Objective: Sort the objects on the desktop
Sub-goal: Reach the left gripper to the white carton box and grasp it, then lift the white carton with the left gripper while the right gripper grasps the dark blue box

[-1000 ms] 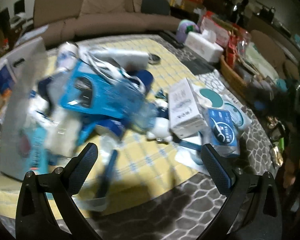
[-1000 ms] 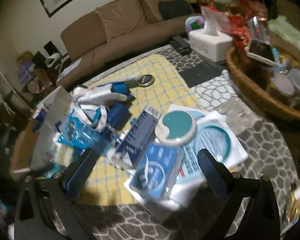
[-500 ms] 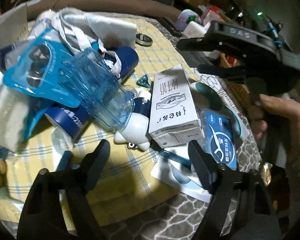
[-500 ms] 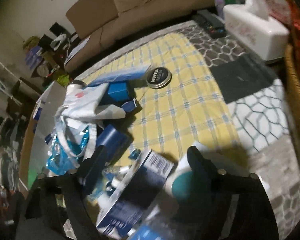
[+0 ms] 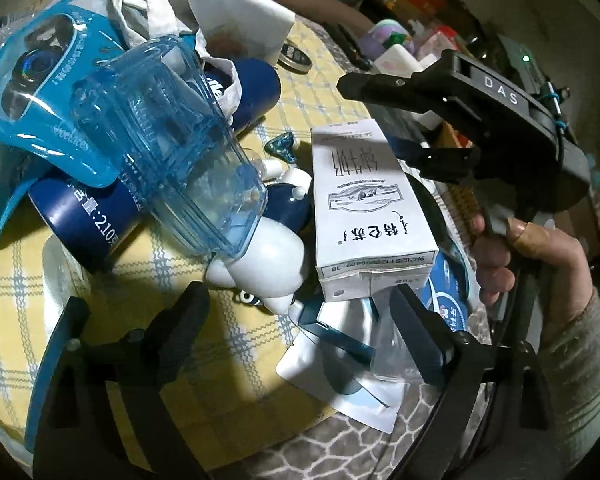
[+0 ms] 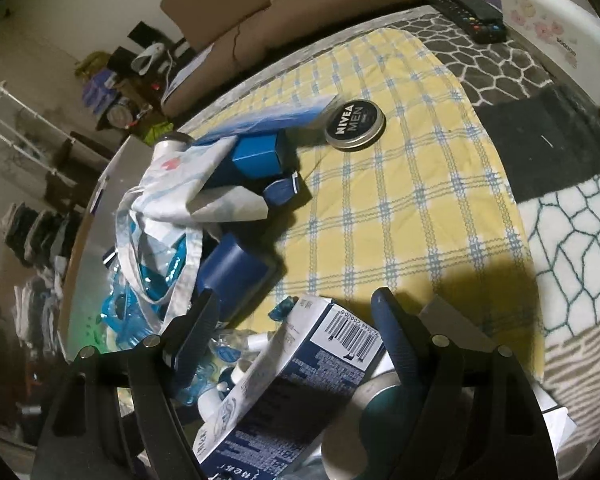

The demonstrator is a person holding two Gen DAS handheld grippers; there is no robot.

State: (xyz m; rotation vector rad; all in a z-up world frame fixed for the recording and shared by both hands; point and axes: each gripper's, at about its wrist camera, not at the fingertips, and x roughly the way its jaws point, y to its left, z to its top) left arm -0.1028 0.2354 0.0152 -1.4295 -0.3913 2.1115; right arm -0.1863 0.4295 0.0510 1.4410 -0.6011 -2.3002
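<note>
Left tongs (image 5: 296, 320): jaws reopening, wide, empty, above white figurine (image 5: 266, 266). Right tongs (image 6: 296, 330): parted, straddling milk carton (image 6: 296, 376), grip uncertain.

Carton (image 5: 370, 216) lies centre on the cloth (image 5: 228, 344), toy figure (image 5: 268, 268) touching its left side. Clear container (image 5: 168, 140) overlaps the figure, resting on a can (image 5: 88, 220). Pouches (image 5: 344, 368) lie under the carton's near end. Round tin (image 6: 355, 124) sits apart, behind the pile.
</note>
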